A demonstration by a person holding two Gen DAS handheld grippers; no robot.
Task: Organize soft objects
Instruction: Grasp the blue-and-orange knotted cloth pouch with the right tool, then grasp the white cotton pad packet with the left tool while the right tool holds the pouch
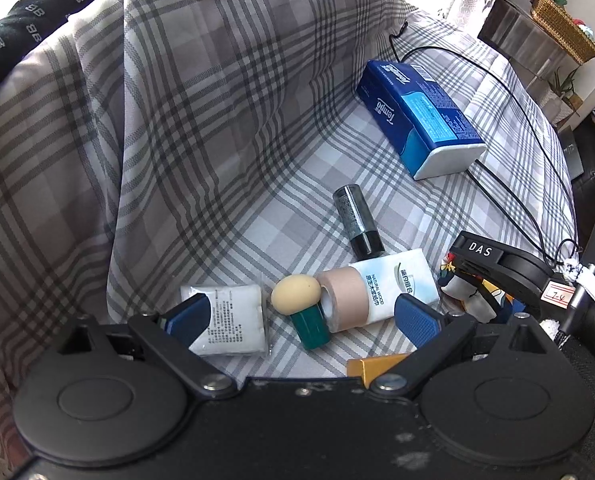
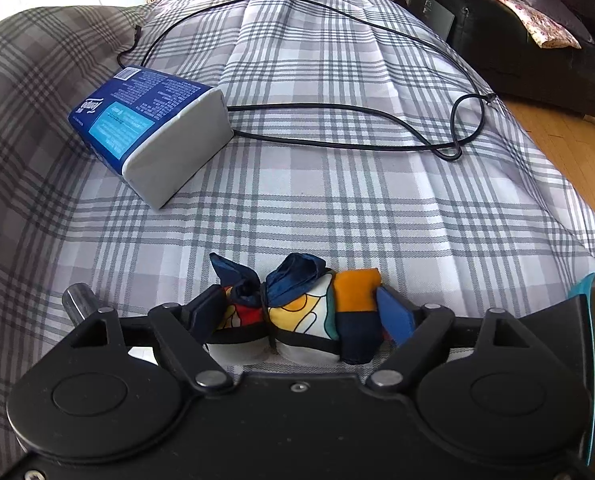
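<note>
My left gripper (image 1: 303, 320) hangs open over a cluster on the plaid bed cover (image 1: 297, 184). The cluster holds a white tissue pack (image 1: 233, 320), a beige puff on a green handle (image 1: 301, 304), a tan tape roll (image 1: 343, 296), a second white tissue pack (image 1: 401, 276) and a black bottle (image 1: 357, 224). A blue Tempo tissue pack (image 1: 417, 120) lies farther back. My right gripper (image 2: 299, 312) stands open. A knotted colourful cloth (image 2: 309, 304) lies on the cover between its fingers. The same cloth (image 1: 469, 296) shows under a finger (image 1: 479, 249) marked DAS.
A black cable (image 2: 337, 112) loops across the cover behind the Tempo pack (image 2: 149, 128). A plaid-covered pillow (image 1: 217, 80) rises at the left. A gold object (image 1: 373, 366) sits under my left gripper. Wooden floor (image 2: 557, 140) and a black sofa (image 2: 537, 40) lie beyond the bed's right edge.
</note>
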